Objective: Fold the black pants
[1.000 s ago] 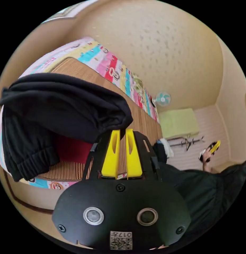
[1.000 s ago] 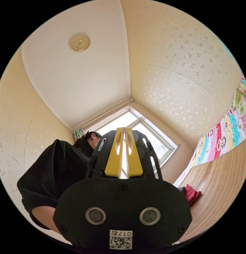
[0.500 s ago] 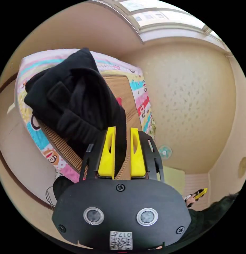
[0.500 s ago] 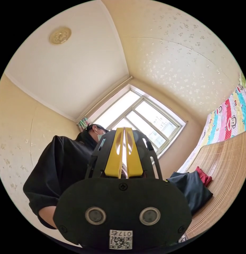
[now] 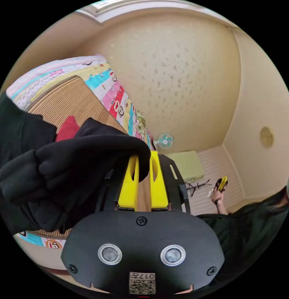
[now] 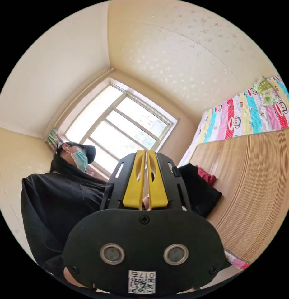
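The right gripper (image 6: pixel 146 155) points up toward a window (image 6: pixel 119 124), its yellow jaws nearly together with nothing between them. Behind it black pants (image 6: pixel 198 191) lie bunched on a mat (image 6: pixel 256 187), touching a red cloth (image 6: pixel 207 176). A person (image 6: pixel 57 199) stands beside.

We saw cream speckled walls (image 5: pixel 181 78) and a pale ceiling (image 6: pixel 48 71). Daylight came through a large paned window (image 6: pixel 125 124). A bed (image 6: pixel 259 187) carried a woven mat under a striped cartoon sheet (image 6: pixel 244 115). A small fan (image 5: pixel 165 140) stood by the wall.

black pants (image 5: pixel 57 168), yellow tongs (image 5: pixel 143 155), striped cartoon-monkey sheet (image 6: pixel 244 115)
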